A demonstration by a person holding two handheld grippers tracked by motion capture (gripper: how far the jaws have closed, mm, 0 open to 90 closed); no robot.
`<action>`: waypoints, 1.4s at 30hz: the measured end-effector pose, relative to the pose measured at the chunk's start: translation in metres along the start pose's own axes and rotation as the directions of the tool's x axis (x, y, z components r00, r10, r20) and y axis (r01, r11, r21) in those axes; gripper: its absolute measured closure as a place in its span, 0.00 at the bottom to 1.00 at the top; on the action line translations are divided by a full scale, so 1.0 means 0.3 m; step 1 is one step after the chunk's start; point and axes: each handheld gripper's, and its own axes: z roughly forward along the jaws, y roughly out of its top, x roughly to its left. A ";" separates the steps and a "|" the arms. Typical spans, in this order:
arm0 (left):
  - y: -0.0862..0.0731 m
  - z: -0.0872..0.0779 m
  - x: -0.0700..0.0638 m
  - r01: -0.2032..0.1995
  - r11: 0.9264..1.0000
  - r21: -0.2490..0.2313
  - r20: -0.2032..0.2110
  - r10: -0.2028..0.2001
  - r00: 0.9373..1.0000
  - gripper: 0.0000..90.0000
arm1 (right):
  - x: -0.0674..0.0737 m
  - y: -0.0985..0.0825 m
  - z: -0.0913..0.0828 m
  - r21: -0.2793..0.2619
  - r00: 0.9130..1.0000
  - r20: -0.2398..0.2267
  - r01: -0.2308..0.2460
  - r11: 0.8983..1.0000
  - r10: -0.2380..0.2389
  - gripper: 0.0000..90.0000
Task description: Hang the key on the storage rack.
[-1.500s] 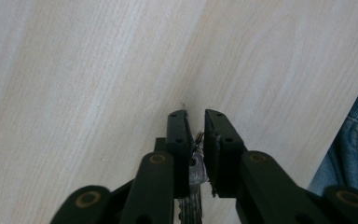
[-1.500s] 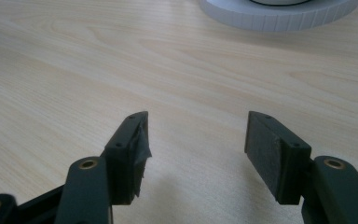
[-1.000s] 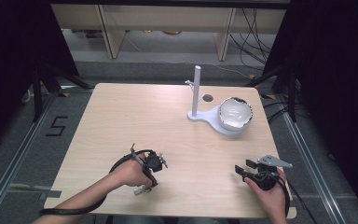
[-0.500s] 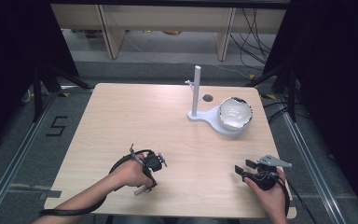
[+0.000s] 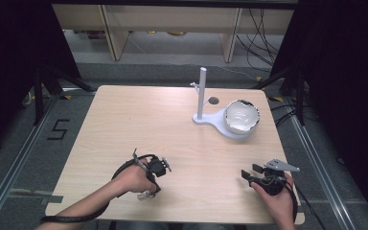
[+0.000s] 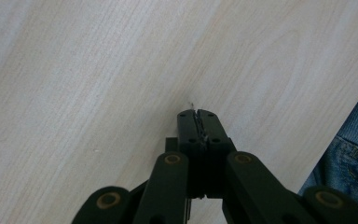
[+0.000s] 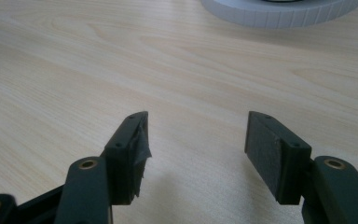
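We hold our left gripper (image 5: 149, 179) near the pale wooden table's (image 5: 172, 124) near edge, its jaws just closed together on nothing. Our right gripper (image 5: 249, 175), near the near right corner, gapes wide and empty.

Only one readable mark: a black figure "5" (image 5: 58, 129) taped on the grey floor (image 5: 24, 143) left of the table (image 5: 139, 120).

Matt pale wood-grain table (image 5: 172, 120)

Grey floor (image 5: 172, 64), perhaps shelving (image 5: 172, 19) behind
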 end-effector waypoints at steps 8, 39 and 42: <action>-0.013 -0.042 0.001 0.007 0.995 -0.096 -0.004 -0.007 1.000 0.99 | 0.001 0.000 -0.001 0.004 1.000 -0.003 -0.002 1.000 0.002 0.45; -0.010 -0.166 0.072 0.048 0.885 -0.462 -0.046 -0.078 0.996 0.99 | 0.004 -0.002 0.006 -0.014 1.000 -0.023 -0.011 1.000 0.011 0.45; -0.005 -0.170 0.079 0.051 0.864 -0.501 -0.054 -0.090 0.995 0.99 | 0.000 -0.001 0.000 -0.011 1.000 -0.006 0.012 1.000 -0.012 0.45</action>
